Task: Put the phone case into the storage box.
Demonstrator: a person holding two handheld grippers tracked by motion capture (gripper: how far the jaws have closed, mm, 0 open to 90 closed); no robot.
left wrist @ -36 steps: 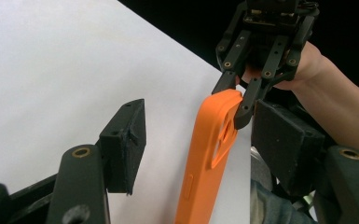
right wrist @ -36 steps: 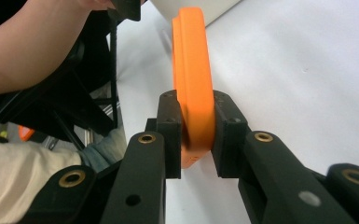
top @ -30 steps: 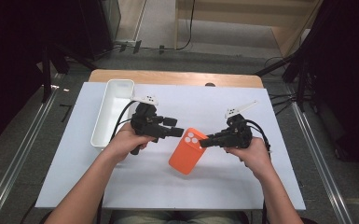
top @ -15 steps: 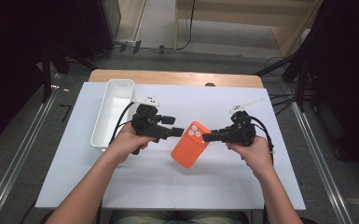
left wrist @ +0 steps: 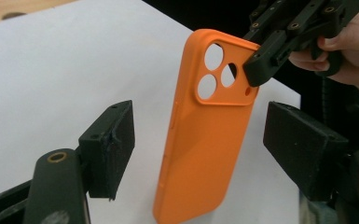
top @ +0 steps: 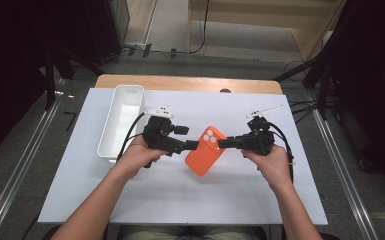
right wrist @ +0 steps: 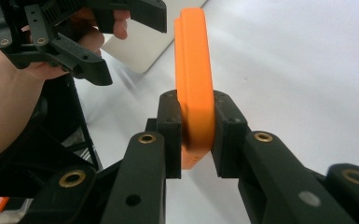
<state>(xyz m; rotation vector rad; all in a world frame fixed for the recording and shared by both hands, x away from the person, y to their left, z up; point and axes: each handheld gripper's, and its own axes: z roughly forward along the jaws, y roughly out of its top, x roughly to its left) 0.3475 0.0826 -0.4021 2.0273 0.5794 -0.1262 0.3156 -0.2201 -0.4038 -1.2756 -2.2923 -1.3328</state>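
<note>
Gripping the orange phone case (top: 206, 150) by its camera-cutout end, the right gripper (top: 223, 143) has both jaws clamped on the case's edge; the right gripper view shows the two pads pressed flat against either side of the case (right wrist: 195, 88), which stands on edge between them. The left gripper (top: 191, 145) is spread wide: in the left gripper view its two jaws stand well apart on either side of the case (left wrist: 203, 135), touching neither face, with clear white table visible between each jaw and the orange.

From the high view the case hangs tilted over the middle of the white table (top: 260, 195), between the two hands, with bare surface in front of it and to both sides. The white tray (top: 122, 120) lies along the table's left part, near the left hand (top: 137, 156) and well apart from the case.

Only the left gripper view shows the three round lens holes and the raised camera frame of the case, with the other gripper's jaw tip (left wrist: 265, 63) at that corner. The right gripper view gives the case's thin side profile instead, and a corner of the tray (right wrist: 144, 51) behind the left hand (right wrist: 23, 88).
</note>
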